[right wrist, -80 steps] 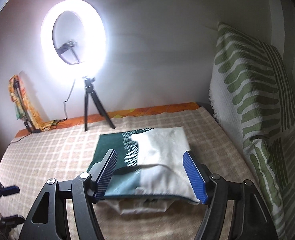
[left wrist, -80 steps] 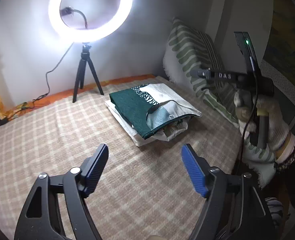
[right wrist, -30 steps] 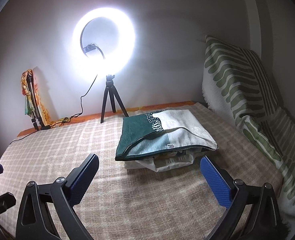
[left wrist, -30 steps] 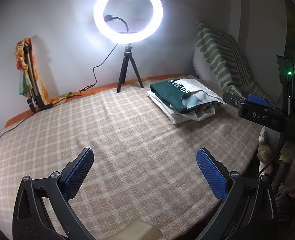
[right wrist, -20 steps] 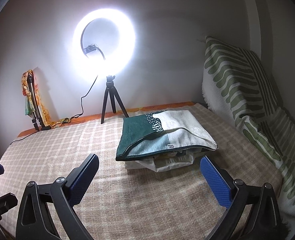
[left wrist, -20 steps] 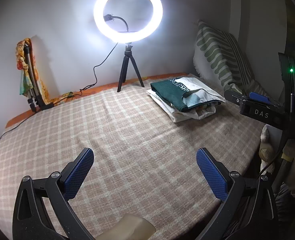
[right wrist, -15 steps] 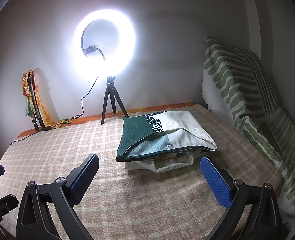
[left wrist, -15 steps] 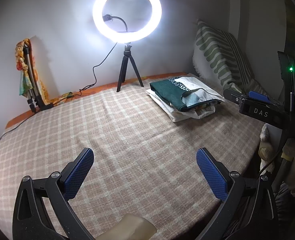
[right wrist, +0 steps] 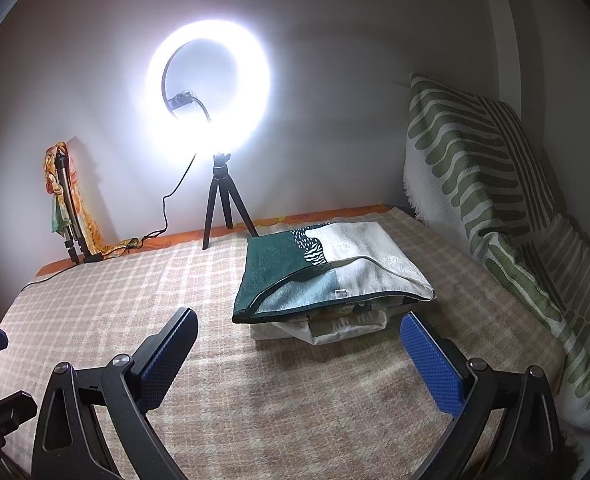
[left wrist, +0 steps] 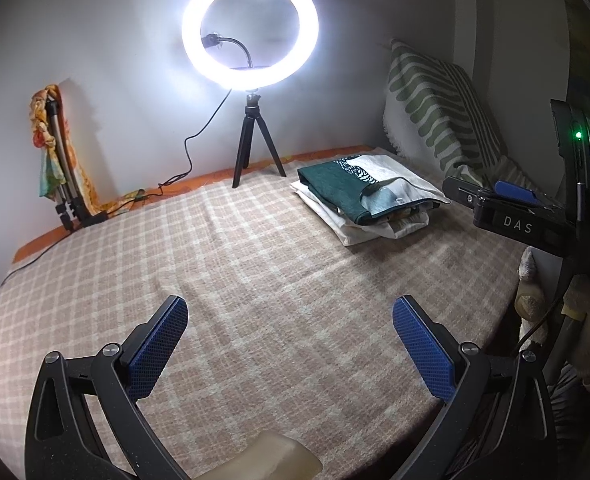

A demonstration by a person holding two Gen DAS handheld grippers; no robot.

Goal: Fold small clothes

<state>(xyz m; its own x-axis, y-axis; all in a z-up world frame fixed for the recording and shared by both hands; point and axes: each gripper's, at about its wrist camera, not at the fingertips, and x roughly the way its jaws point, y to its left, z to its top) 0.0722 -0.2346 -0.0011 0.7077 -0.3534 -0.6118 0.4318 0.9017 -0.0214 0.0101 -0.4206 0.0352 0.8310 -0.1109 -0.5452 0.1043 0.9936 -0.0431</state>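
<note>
A folded green-and-white garment [left wrist: 359, 192] [right wrist: 327, 272] lies on top of a small pile of folded white clothes [left wrist: 363, 226] [right wrist: 335, 326] at the back right of the checked blanket. My left gripper [left wrist: 287, 344] is open over the blanket's near middle, well short of the pile, with nothing between its blue pads. My right gripper [right wrist: 299, 356] is open just in front of the pile, holding nothing. In the left wrist view the right gripper's black body [left wrist: 515, 216] and a gloved hand [left wrist: 587, 340] show at the right edge.
A lit ring light on a black tripod [left wrist: 251, 152] [right wrist: 223, 200] stands at the back by the wall, its cable trailing left. A second stand draped with an orange cloth [left wrist: 59, 152] is at back left. A green-striped cushion [right wrist: 487, 184] leans at right. The checked blanket [left wrist: 235, 272] covers the surface.
Both grippers have pulled back from the pile since 2.7 s ago and opened wider. Over the last second nothing has visibly moved.
</note>
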